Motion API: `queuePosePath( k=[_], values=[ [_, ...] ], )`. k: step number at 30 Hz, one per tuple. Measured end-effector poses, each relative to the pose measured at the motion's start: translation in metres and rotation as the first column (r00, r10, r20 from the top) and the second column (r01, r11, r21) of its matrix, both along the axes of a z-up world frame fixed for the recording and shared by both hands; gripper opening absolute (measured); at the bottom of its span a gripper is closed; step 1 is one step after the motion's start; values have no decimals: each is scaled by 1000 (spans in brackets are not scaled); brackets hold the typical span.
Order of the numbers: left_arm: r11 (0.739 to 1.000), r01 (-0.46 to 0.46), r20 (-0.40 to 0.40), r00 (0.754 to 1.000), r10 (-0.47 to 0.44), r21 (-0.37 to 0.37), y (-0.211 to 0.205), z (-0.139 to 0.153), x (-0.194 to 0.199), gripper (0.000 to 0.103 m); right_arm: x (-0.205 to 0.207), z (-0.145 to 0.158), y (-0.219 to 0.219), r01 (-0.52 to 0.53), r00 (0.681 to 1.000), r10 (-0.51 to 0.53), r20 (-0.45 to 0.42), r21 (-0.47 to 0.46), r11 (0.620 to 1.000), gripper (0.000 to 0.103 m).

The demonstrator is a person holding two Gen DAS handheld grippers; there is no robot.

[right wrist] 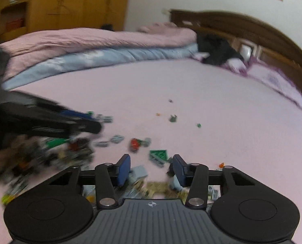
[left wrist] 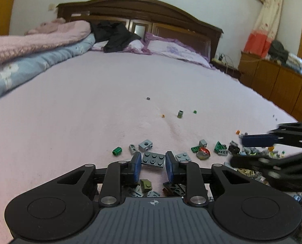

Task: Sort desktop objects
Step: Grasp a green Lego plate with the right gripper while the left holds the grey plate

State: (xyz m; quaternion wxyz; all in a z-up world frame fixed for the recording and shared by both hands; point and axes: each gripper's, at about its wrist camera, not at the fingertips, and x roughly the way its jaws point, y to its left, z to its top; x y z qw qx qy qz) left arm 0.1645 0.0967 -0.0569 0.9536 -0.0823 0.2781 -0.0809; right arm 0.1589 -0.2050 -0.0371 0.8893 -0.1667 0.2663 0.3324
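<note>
While the left gripper (left wrist: 153, 163) stands open around a grey plate (left wrist: 153, 159), the right gripper (right wrist: 151, 167) gapes over scattered bricks (right wrist: 158, 156) on the pink bedsheet (left wrist: 89, 101).

The right wrist view is smeared by motion blur: the brick pile (right wrist: 49, 156) at its left is a mush of colours with no single piece readable, and the left gripper (right wrist: 85, 125) above it is a dark streak. In the left wrist view, the right gripper (left wrist: 252, 142) is cut off by the right edge, and the farthest specks (left wrist: 148, 98) on the sheet (left wrist: 89, 101) are too small to identify.
</note>
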Motion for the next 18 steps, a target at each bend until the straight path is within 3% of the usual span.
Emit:
queuePosePath(
  k=[6,8,10,14,18],
  values=[
    [999,-2,2,1000,2,-39,9,-1,0,27,30,-18,23,-22,999,24,22,-92,996,46],
    [999,-2,3,1000,2,-49,11,-2,1,27,34,-19,23,-35,999,35,8,-80,996,40],
    [998,-1,4,1000,2,-59,13,-2,1,27,34,-21,24,-51,999,51,-14,-71,996,26],
    [998,1,5,1000,0,-66,16,-2,2,27,27,-23,33,-65,997,69,33,-116,991,26],
    [998,3,4,1000,-3,-64,13,-2,-1,27,18,-13,30,-35,998,39,39,-86,996,26]
  ],
)
